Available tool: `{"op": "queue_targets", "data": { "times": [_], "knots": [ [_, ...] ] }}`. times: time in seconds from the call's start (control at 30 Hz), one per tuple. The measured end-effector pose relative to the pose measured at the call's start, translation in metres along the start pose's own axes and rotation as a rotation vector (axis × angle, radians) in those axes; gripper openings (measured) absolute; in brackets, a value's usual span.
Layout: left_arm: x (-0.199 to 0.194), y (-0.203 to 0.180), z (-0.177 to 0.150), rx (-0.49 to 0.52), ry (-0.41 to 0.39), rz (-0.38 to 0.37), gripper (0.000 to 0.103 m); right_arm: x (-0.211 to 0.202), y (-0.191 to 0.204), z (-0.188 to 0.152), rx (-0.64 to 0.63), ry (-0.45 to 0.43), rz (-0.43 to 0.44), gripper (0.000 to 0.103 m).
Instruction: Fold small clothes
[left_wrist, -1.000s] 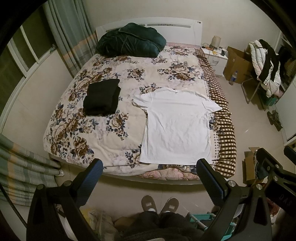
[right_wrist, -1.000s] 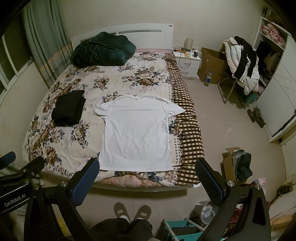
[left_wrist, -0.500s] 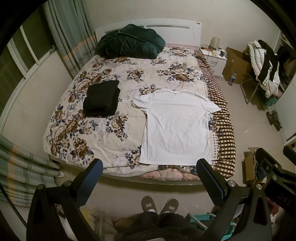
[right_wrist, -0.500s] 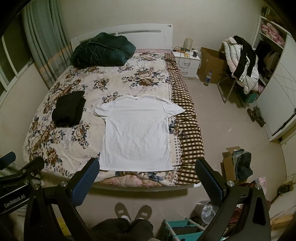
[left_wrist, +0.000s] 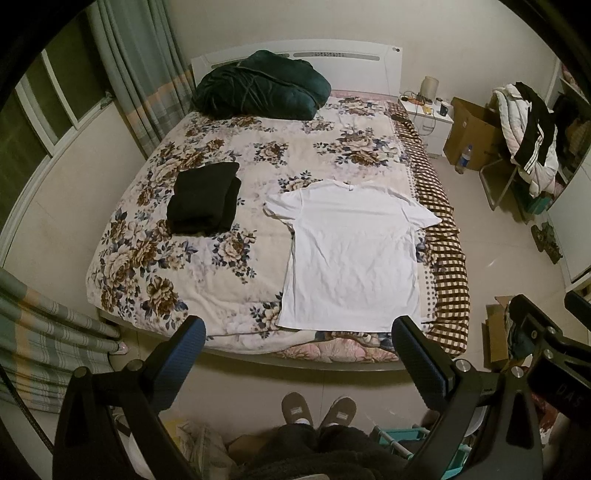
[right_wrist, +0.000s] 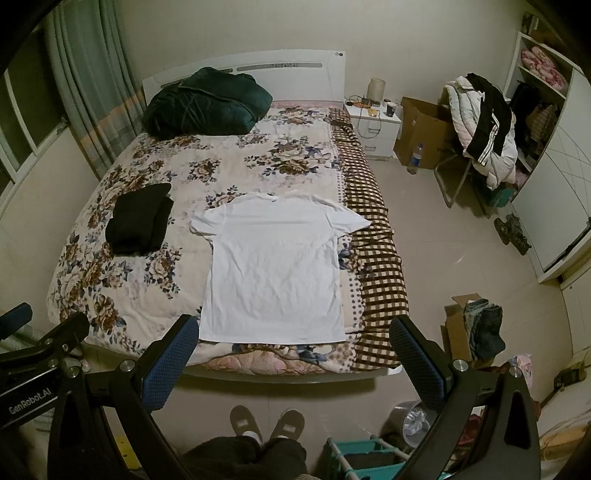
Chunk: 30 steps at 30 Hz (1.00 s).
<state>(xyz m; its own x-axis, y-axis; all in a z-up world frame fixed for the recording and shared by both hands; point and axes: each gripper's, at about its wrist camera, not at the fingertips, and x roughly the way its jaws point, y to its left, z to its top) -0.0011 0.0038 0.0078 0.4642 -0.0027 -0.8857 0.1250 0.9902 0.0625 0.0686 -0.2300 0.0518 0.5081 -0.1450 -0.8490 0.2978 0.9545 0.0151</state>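
A white T-shirt lies spread flat on the floral bed cover, hem toward the bed's foot; it also shows in the right wrist view. A folded black garment lies to its left, also seen in the right wrist view. My left gripper is open and empty, held high above the floor short of the bed's foot. My right gripper is open and empty at about the same distance.
A dark green duvet lies at the headboard. A brown checked blanket runs along the bed's right edge. A chair with jackets, cardboard boxes and a nightstand stand right. My slippered feet are below.
Both views have shifted very slightly; the clothes have not moved and both grippers remain open.
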Motion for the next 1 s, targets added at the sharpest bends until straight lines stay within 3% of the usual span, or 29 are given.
{"op": "queue_targets", "data": {
  "times": [1.0],
  "knots": [
    [-0.003,0.002,0.013,-0.014,0.003,0.006,0.103,0.002,0.013,0.006,-0.007,0.013,0.018,0.103]
  ]
}}
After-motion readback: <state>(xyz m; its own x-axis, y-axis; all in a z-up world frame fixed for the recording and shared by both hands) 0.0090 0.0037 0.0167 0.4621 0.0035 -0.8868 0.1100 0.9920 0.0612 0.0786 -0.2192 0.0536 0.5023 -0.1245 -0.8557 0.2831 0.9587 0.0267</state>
